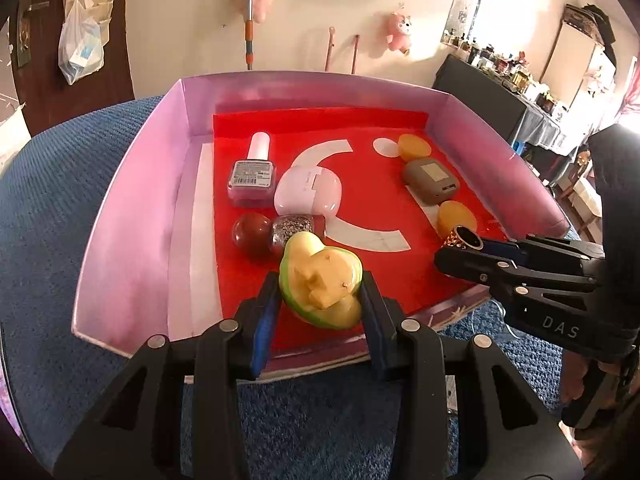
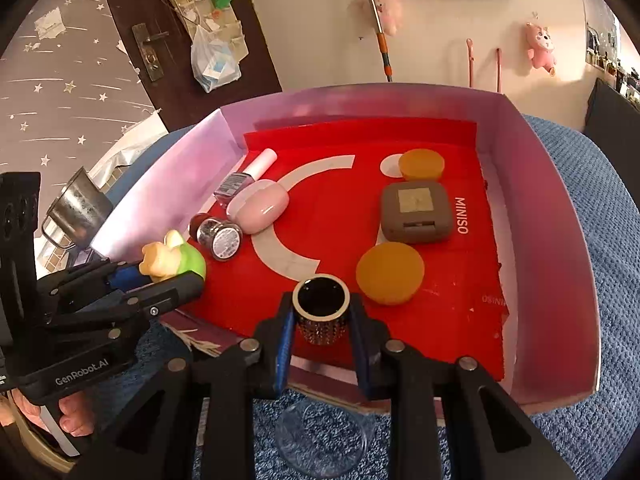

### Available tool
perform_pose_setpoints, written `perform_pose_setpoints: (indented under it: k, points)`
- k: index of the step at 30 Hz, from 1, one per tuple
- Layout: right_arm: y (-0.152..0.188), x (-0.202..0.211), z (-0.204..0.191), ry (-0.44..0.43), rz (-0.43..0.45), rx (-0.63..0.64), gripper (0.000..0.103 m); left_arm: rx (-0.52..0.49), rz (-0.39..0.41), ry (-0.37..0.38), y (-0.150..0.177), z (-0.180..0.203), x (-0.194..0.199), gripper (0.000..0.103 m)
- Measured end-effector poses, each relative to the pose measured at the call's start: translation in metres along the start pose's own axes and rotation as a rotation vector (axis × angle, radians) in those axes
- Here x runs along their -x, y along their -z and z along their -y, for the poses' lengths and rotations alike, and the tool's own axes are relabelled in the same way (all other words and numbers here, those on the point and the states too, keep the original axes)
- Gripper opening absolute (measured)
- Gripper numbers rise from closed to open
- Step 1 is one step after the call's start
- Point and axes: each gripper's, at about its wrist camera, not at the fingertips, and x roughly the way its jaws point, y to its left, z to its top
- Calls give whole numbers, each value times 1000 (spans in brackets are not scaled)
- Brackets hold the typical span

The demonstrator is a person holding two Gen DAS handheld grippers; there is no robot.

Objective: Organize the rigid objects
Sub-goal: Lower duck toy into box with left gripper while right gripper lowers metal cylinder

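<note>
Glossy green-and-yellow toy figure (image 1: 320,284) pinched by your left gripper (image 1: 320,300); studded black cylinder (image 2: 321,307) pinched by your right gripper (image 2: 320,320). Either may slip at the red-lined tray's (image 2: 440,344) near edge.

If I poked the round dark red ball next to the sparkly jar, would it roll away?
Probably a little. The dark red ball looks smooth and round, so a poke would likely start it rolling on the flat red liner. It seems unlikely to go far: the glitter jar sits right beside it, and the box wall stands close by.
</note>
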Motion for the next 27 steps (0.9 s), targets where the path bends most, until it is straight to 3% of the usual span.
perform_pose_setpoints:
  k: [27]
  points:
    - [-15, -17, 9, 98, 30, -7, 28, 67, 12, -17, -20, -10, -22, 36]
